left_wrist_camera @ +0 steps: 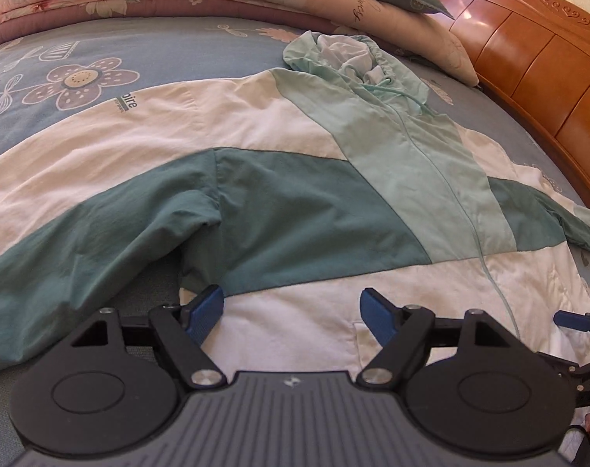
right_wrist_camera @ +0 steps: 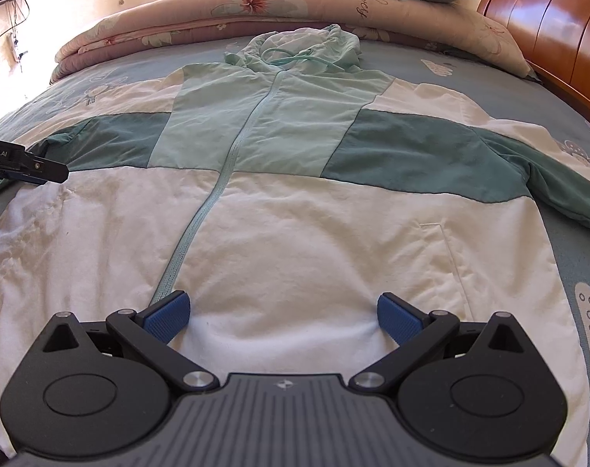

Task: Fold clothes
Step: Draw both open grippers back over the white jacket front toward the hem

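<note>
- The right gripper (right_wrist_camera: 283, 317) stands wide open over the white hem of the hooded jacket (right_wrist_camera: 295, 210), gripping nothing.
- The left gripper (left_wrist_camera: 291, 313) is likewise spread wide and empty at the hem's left corner.
- The jacket lies flat, front up, on the bed (right_wrist_camera: 567, 257).
- Its zipper (right_wrist_camera: 217, 190) runs lengthwise away from the grippers to the hood (right_wrist_camera: 306, 48) by the folded quilt (right_wrist_camera: 333, 7).

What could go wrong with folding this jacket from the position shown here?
The right gripper has its open fingers pressed into the jacket hem, bunching fabric; closing may pinch an uneven fold. The left gripper sits by the near sleeve, which lies creased, so wrinkles could get folded in. The hood drawstring lies loose and may slip out.
</note>
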`<state>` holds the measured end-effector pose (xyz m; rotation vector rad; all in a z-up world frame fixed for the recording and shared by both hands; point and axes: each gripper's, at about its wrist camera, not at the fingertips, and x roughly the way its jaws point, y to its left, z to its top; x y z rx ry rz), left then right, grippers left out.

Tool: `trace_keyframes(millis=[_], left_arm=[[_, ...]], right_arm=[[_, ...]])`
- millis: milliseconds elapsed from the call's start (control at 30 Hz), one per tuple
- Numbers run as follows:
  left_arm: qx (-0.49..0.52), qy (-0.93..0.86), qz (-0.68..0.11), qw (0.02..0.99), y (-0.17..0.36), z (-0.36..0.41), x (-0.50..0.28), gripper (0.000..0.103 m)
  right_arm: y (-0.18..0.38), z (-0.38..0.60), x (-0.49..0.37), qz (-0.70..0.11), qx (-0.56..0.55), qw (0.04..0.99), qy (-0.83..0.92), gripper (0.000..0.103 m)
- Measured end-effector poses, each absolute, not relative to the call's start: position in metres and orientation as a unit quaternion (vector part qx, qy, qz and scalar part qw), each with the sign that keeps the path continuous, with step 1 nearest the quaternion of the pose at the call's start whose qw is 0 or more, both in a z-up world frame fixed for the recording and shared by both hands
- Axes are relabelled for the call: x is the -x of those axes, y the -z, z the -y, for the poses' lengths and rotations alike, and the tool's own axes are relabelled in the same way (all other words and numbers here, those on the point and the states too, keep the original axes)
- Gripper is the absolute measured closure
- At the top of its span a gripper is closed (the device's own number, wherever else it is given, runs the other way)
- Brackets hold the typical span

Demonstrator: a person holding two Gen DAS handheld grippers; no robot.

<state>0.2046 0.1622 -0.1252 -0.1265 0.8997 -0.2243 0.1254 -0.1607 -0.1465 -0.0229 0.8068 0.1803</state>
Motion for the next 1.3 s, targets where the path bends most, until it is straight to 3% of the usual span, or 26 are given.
trace_keyframes(millis=[200,433,600,700,867,1300], left_arm=[[0.036,0.092,-0.46,0.882,0.114,-0.149,-0.183,0.024],[0.027,0.149,-0.424,0.893,0.092,-0.104,-0.171,0.021],[-0.009,0.141,-0.423,0.895,0.117,-0.072,-0.184,0.021],[-0.046,0.116,-0.431,0.894,0.135,-0.063,-0.18,0.019],[-0.046,0.11,-0.449,0.886,0.136,-0.072,-0.142,0.01],[-0.052,0.086,-0.489,0.866,0.134,-0.061,-0.067,0.005]], right_arm=[[0.142,0.163,-0.116,-0.407,0.018,0.909,-0.091,0.0],[0.114,0.182,-0.123,-0.373,-0.004,0.923,-0.089,0.0],[0.116,0.191,-0.163,-0.371,0.002,0.926,-0.064,0.0],[0.137,0.196,-0.175,-0.419,-0.005,0.906,-0.057,0.0],[0.146,0.202,-0.133,-0.401,-0.002,0.915,-0.055,0.0],[0.142,0.201,-0.065,-0.419,0.047,0.905,-0.058,0.0]])
